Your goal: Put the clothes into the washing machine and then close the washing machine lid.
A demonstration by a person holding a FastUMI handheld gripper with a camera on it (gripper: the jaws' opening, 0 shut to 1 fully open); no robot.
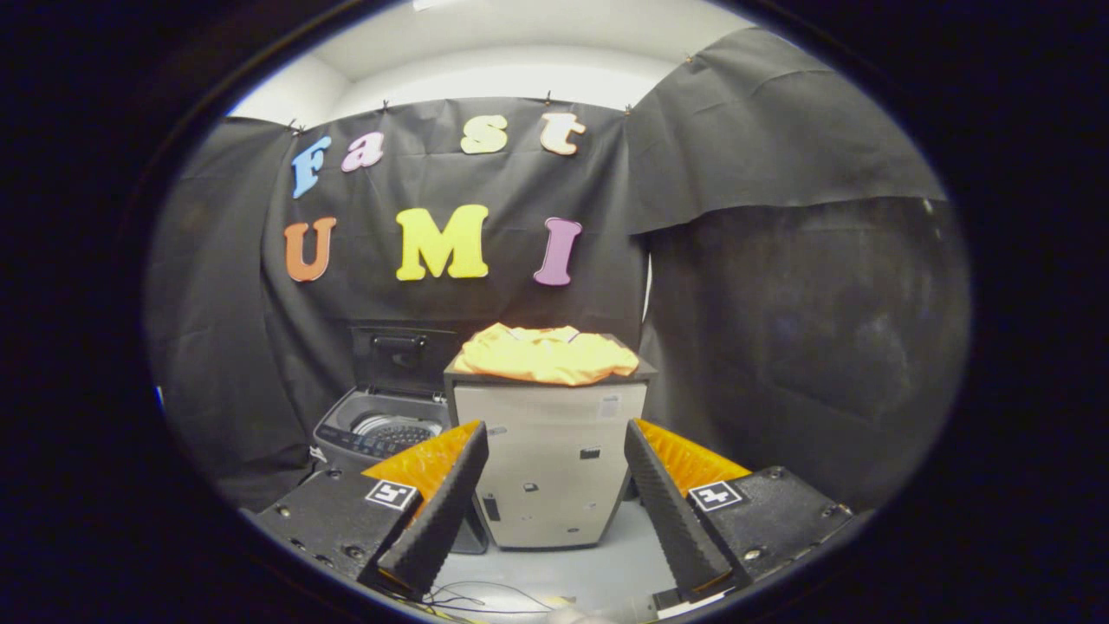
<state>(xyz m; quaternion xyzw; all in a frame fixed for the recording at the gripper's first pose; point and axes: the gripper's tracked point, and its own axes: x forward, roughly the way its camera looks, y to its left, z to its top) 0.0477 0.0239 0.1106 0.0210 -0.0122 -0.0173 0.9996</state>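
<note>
Ahead, clothes atop cabinet, jaws apart

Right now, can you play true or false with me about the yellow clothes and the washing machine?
1. The yellow clothes lie on top of the pale cabinet. True.
2. The washing machine lid is closed. False: it stands open, raised behind the tub.
3. The gripper fingers are squeezing the clothes. False: they are spread open, with the clothes beyond them.
4. The washing machine sits beside the cabinet. True.
5. The clothes are inside the tub. False: they are on the cabinet.
</note>
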